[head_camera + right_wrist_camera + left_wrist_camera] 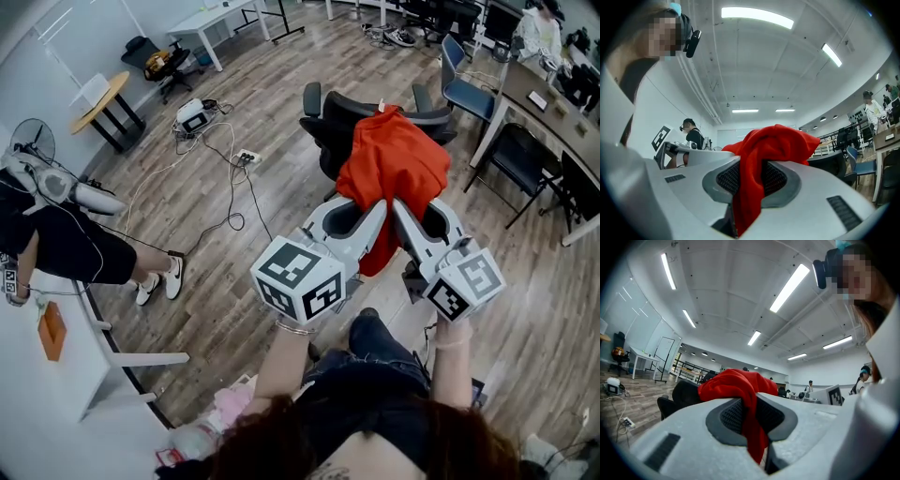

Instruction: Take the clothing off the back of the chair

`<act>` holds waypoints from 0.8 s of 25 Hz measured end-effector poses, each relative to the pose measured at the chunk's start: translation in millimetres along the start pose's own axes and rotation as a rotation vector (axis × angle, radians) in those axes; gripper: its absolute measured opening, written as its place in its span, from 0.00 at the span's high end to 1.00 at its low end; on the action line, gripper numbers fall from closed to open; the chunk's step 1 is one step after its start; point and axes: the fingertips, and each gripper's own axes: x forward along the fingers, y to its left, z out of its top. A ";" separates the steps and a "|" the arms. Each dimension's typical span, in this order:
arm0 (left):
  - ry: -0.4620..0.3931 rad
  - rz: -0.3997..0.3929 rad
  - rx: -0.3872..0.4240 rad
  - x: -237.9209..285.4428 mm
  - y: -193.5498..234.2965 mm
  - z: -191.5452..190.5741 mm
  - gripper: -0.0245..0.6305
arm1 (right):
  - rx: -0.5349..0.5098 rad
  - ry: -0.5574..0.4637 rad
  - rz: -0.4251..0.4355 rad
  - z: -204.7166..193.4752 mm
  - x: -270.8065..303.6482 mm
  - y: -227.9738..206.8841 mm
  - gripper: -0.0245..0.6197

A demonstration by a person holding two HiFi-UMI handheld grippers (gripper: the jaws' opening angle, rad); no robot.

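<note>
A red garment [392,173] drapes over the back of a black office chair [323,117] in the head view. Its lower part stretches toward me, pinched by both grippers. My left gripper [373,208] is shut on the red cloth [750,423], which hangs between its dark pads. Just to its right, my right gripper [401,208] is shut on another fold of the red cloth [749,187]. In both gripper views the cloth bunches up ahead of the jaws, with the chair [677,397] dark behind it.
A second black chair [525,164] and a desk [553,112] stand to the right. Cables and a power strip [247,157] lie on the wooden floor at left. A seated person [66,244] is at far left by a white table [56,394].
</note>
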 end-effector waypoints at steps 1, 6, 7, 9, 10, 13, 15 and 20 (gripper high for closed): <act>-0.003 0.002 0.002 -1.7 -1.7 0.5 0.89 | -0.005 0.001 0.001 0.9 -1.2 2.1 0.84; 0.014 0.007 0.006 -9.6 -4.4 -0.7 0.89 | -0.036 0.041 0.001 -0.9 -3.5 10.4 0.84; 0.018 0.009 0.003 -12.2 -5.0 -2.1 0.89 | -0.039 0.052 -0.001 -2.7 -4.2 12.8 0.84; 0.015 0.010 -0.010 -18.6 -5.8 -2.8 0.89 | -0.041 0.062 -0.003 -4.0 -4.7 19.1 0.84; 0.011 0.012 -0.016 -22.9 -6.2 -2.6 0.89 | -0.042 0.062 -0.002 -4.2 -4.7 23.3 0.84; 0.001 0.025 -0.013 -36.3 -7.7 -0.6 0.89 | -0.044 0.057 0.000 -4.3 -4.3 36.7 0.84; 0.000 0.033 -0.003 -42.7 -9.1 1.5 0.89 | -0.042 0.050 0.003 -3.3 -4.3 43.4 0.85; 0.000 0.038 0.007 -59.3 -13.5 2.8 0.89 | -0.040 0.044 0.011 -3.5 -7.4 60.6 0.84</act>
